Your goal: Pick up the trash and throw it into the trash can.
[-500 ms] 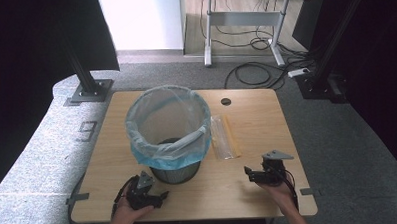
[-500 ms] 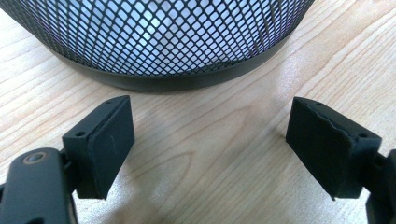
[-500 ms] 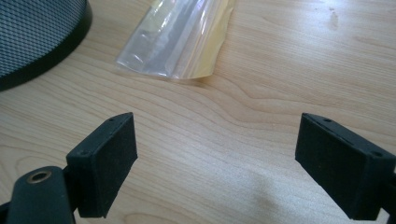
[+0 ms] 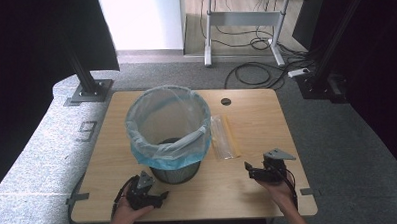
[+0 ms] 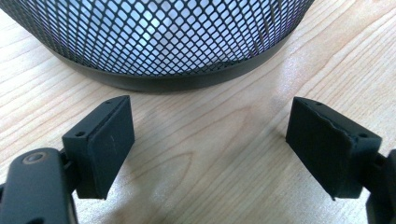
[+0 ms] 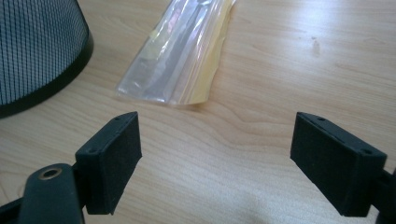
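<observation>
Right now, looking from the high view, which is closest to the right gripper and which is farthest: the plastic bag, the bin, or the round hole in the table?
1. Plastic bag: flat on the table, just ahead and left of the right gripper.
2. Bin: farther left, blue liner over its rim.
3. Round hole: near the table's far edge.

Even, soft daylight; sharp frames, faint tabletop sheen.

Lined bin (image 4: 168,135), plastic sleeve (image 4: 224,136) beside — wooden table (image 4: 256,115)
</observation>
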`<state>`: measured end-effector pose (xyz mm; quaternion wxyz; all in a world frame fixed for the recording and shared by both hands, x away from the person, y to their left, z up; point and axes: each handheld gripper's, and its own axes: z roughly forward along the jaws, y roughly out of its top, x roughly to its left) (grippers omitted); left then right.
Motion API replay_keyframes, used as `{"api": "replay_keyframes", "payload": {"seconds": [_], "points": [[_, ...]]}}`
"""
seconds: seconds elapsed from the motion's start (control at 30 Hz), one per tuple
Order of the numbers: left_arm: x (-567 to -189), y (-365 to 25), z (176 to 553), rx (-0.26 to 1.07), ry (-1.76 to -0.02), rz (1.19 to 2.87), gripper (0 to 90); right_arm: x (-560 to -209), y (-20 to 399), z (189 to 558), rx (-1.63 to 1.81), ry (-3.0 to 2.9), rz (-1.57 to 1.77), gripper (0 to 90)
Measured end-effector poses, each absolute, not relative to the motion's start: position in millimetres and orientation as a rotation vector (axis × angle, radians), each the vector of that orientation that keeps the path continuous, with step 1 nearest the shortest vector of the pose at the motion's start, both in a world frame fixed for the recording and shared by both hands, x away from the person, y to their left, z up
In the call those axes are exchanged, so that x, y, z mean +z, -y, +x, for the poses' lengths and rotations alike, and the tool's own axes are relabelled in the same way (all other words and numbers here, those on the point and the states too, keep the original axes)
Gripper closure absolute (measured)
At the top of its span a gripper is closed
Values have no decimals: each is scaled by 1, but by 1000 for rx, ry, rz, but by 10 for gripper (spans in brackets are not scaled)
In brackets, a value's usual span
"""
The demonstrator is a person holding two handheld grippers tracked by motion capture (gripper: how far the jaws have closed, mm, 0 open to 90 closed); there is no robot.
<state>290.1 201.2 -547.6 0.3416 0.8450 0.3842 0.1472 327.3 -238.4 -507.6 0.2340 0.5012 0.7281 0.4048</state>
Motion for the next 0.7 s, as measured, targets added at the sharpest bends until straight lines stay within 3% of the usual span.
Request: {"api": "replay_keyframes", "payload": {"seconds": [0.7], "points": [[-548, -202, 290, 380, -992, 2201, 153, -502, 227, 328, 1167, -1986, 1369, 162]]}}
